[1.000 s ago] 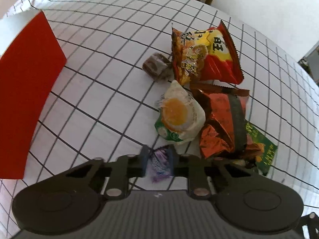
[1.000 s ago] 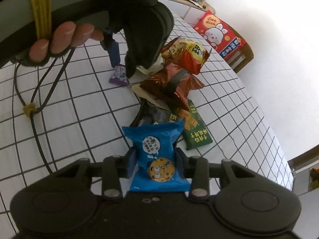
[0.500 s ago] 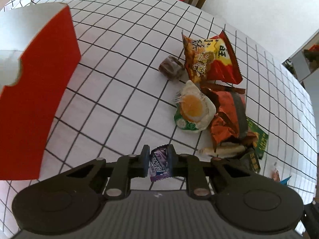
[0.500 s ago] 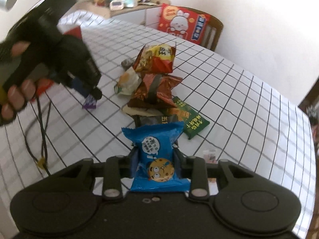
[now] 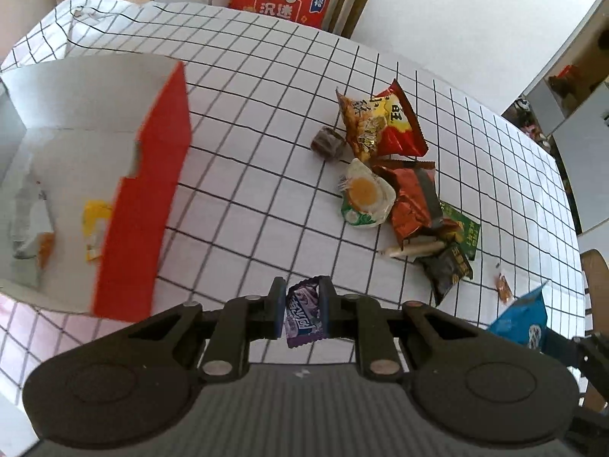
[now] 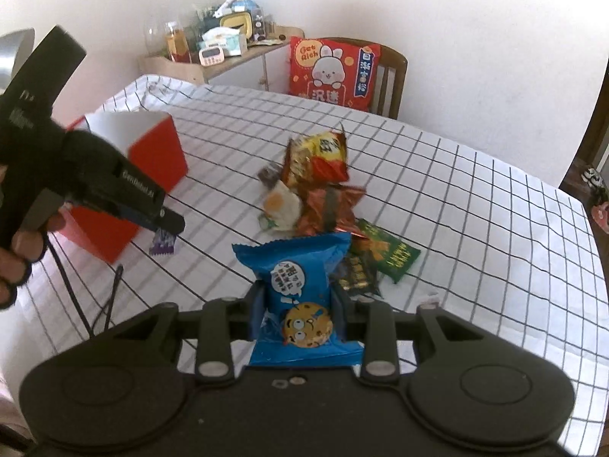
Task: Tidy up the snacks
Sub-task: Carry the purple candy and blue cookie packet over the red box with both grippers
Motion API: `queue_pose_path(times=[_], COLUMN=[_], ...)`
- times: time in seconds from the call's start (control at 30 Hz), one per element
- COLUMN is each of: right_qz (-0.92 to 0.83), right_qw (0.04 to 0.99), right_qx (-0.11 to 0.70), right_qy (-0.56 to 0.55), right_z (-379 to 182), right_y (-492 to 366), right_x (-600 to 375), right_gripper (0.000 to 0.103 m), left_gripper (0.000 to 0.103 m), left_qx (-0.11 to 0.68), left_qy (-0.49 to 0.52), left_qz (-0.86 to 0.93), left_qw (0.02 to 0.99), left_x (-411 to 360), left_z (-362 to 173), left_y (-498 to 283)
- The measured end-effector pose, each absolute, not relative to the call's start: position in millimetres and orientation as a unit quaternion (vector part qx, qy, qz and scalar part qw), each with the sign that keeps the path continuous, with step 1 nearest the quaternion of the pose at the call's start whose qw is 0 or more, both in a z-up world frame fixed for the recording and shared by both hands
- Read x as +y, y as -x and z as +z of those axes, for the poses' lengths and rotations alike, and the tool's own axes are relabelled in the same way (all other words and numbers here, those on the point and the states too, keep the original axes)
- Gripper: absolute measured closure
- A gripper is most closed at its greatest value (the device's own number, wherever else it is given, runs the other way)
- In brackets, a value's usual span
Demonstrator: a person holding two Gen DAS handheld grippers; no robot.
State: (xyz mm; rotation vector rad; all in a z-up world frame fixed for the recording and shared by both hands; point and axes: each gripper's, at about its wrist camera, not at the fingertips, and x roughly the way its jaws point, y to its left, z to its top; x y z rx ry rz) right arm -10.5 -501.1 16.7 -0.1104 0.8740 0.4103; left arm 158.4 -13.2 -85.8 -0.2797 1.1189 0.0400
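My left gripper (image 5: pixel 302 314) is shut on a small purple candy wrapper (image 5: pixel 303 315), held above the checked tablecloth just right of the red box (image 5: pixel 146 205). The box is open at the top, with a yellow packet (image 5: pixel 95 228) and a pale wrapper (image 5: pixel 30 224) inside. In the right wrist view the same gripper (image 6: pixel 167 228) hangs beside the red box (image 6: pixel 156 160) with the purple candy (image 6: pixel 163 244) dangling from it. My right gripper (image 6: pixel 298 314) is shut on a blue cookie packet (image 6: pixel 300 297), lifted off the table in front of the snack pile (image 6: pixel 316 190).
The pile (image 5: pixel 396 190) holds a red-yellow chip bag (image 5: pixel 384 122), an egg-print packet (image 5: pixel 365 194), an orange foil bag, green and dark packets and a brown candy (image 5: pixel 328 143). A chair with a red rabbit cushion (image 6: pixel 333 70) and a cluttered shelf (image 6: pixel 220 49) stand beyond the table.
Both grippers have risen with their snacks. The left one has drawn toward the red box, whose open inside now shows. The right view has rolled upright, showing the room.
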Motion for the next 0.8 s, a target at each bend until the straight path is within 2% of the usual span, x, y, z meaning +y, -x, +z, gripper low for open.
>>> queue_pose_path(times=[0.8], right_qz=[0.248], right_qw=[0.887], right_qx=[0.389], right_qy=[0.02], right_z=[65.7], right_y=[11.1], right_x=[-369.5], right_gripper=[0.069], left_gripper=[0.086], left_qx=[0.472], left_qy=[0.154], left_qz=[0.034], left_qw=[0.867], left_x=[98.6], left_z=[-16.7], left_y=[-112.4])
